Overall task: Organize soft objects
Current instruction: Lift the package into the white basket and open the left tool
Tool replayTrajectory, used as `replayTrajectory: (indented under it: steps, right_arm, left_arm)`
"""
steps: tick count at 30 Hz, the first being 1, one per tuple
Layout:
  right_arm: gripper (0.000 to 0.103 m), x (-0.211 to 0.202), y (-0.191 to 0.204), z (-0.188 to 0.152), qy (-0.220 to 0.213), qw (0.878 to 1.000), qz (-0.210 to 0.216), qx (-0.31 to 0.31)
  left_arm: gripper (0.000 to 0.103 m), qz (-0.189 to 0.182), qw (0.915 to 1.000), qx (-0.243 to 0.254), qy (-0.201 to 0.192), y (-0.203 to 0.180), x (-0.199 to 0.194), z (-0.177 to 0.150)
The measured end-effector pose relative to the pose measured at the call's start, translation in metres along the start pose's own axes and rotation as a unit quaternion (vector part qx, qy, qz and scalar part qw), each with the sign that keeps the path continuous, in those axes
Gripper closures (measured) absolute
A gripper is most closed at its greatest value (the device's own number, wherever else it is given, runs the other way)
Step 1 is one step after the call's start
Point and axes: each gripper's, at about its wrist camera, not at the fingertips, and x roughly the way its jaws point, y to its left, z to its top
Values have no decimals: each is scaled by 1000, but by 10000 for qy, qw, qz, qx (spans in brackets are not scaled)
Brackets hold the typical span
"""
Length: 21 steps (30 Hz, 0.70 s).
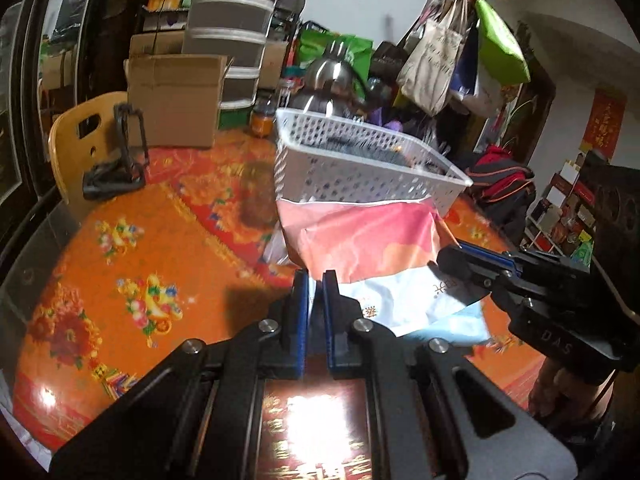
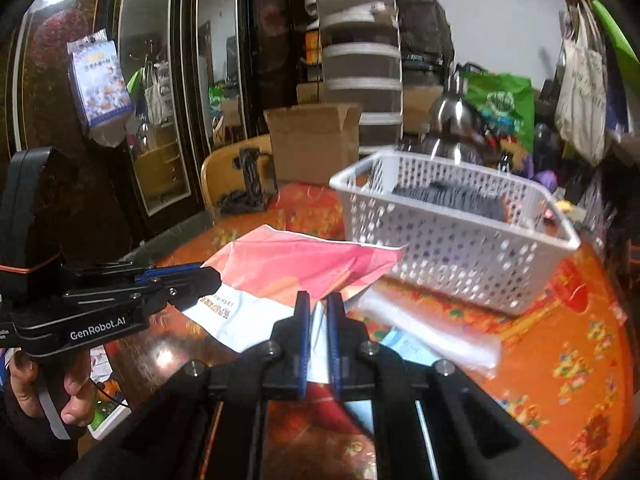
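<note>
A soft pink and white bag [image 1: 360, 240] is held up over the orange table, just in front of a white perforated basket [image 1: 340, 160]. My left gripper [image 1: 316, 276] is shut on the bag's near edge. My right gripper [image 2: 319, 298] is shut on its other edge [image 2: 296, 268]. Each gripper shows in the other's view: the right one [image 1: 452, 258] and the left one [image 2: 212, 276]. The basket [image 2: 452, 240] holds a dark grey cloth [image 2: 452, 196].
A cardboard box [image 1: 176, 100], a black phone stand [image 1: 120, 160] and a steel kettle [image 1: 328, 84] stand at the table's back. A wooden chair [image 1: 76, 140] is at the left. A clear plastic packet [image 2: 432, 336] lies on the flowered tablecloth [image 1: 120, 260].
</note>
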Motion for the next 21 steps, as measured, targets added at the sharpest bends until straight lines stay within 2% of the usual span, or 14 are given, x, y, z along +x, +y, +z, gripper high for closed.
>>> replayTrajectory:
  steps: [7, 12, 16, 21]
  right_arm:
    - [96, -29, -14, 31, -367, 9991, -221, -19]
    - [96, -37, -37, 60, -542, 9977, -415, 26]
    - [96, -32, -70, 96, -653, 9961, -566, 160]
    - [96, -6, -112, 130, -625, 9944, -793, 302]
  left_arm:
    - [97, -139, 9995, 191, -222, -29, -3, 41]
    - [97, -157, 9984, 420, -343, -53, 7, 86]
    - [97, -164, 9980, 495, -364, -70, 33, 135]
    - [97, -24, 9981, 575, -207, -82, 92, 191]
